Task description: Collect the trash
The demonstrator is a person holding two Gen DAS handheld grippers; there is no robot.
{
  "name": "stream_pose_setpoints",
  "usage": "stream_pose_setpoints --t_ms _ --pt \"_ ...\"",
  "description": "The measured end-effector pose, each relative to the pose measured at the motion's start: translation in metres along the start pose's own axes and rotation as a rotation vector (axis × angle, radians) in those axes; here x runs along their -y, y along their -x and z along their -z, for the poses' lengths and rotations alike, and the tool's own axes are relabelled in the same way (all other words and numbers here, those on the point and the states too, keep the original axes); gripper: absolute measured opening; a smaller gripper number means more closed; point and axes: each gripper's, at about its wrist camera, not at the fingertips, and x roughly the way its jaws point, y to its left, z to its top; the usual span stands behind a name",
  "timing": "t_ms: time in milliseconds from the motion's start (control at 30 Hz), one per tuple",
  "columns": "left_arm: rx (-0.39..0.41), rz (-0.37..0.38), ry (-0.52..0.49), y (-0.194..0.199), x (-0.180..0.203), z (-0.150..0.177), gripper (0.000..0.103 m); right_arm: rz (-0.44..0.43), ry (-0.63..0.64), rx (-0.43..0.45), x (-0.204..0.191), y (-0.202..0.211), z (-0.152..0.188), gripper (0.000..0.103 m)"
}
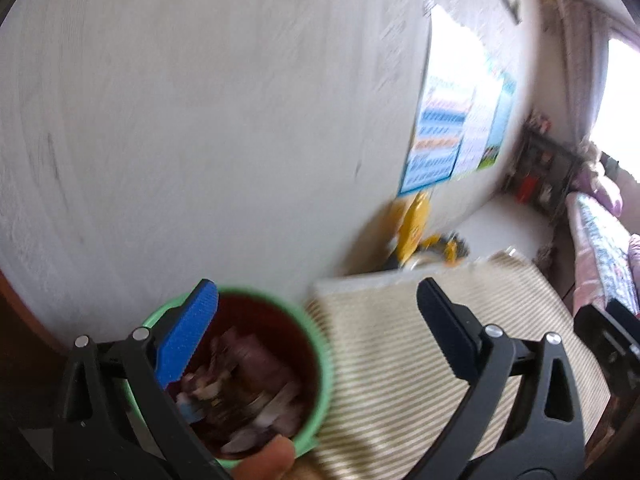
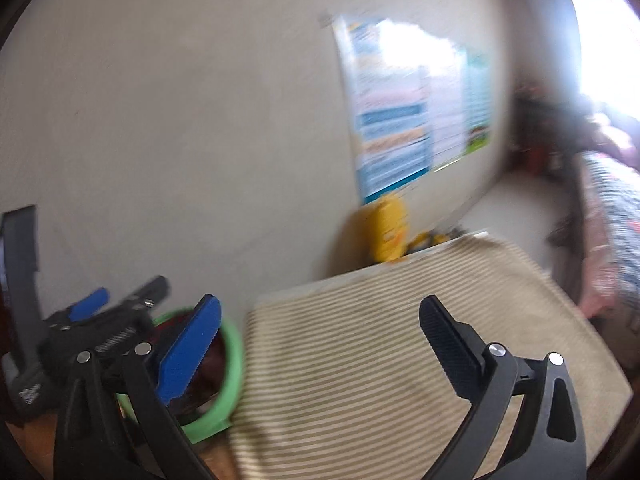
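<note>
Green-rimmed bin beside striped mat

The bin looks like smooth plastic, mint-green at the rim and dark red inside, with a dull sheen. The left gripper and right gripper are matt black plastic with shiny metal rivets; each has one blue pad that is finely ribbed (rubbery, by its look). The striped mat is woven cloth, matt and coarse. The wall is rough plaster; the poster is glossy paper.
</note>
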Motion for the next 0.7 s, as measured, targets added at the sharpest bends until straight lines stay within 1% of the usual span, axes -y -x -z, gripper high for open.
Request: stream_pose_setpoints --t_ms 33,67,100,167,233,367,433,500,700 --pt "0.038 0.005 -0.010 0.008 0.012 -0.003 0.098 0.023 -0.006 0.032 0.006 0.006 -0.001 0.096" --pt "0.058 0.016 -0.019 0.012 0.021 -0.007 0.098 0.048 -0.016 0.092 0.016 0.017 -0.001 0.096" --pt "0.079 0.042 -0.032 0.019 0.032 -0.011 0.098 0.063 -0.024 0.141 0.023 0.026 -0.002 0.096" --pt "0.088 0.097 -0.051 0.027 0.050 -0.016 0.098 0.097 -0.038 0.223 0.038 0.042 -0.001 0.096" --pt "0.082 0.128 -0.062 0.031 0.064 -0.020 0.098 0.126 -0.054 0.256 0.050 0.053 0.000 0.096" --pt "0.086 0.067 -0.099 0.039 0.088 -0.018 0.098 0.159 -0.062 0.239 0.069 0.066 0.004 0.096" --pt "0.093 0.078 -0.116 0.046 0.092 -0.013 0.098 0.173 -0.074 0.226 0.074 0.071 0.009 0.096" --pt "0.082 0.090 -0.118 0.050 0.097 -0.010 0.098 0.177 -0.091 0.212 0.080 0.071 0.013 0.096" --pt "0.065 0.108 -0.106 0.053 0.098 -0.007 0.098 0.183 -0.074 0.186 0.075 0.068 0.017 0.096"
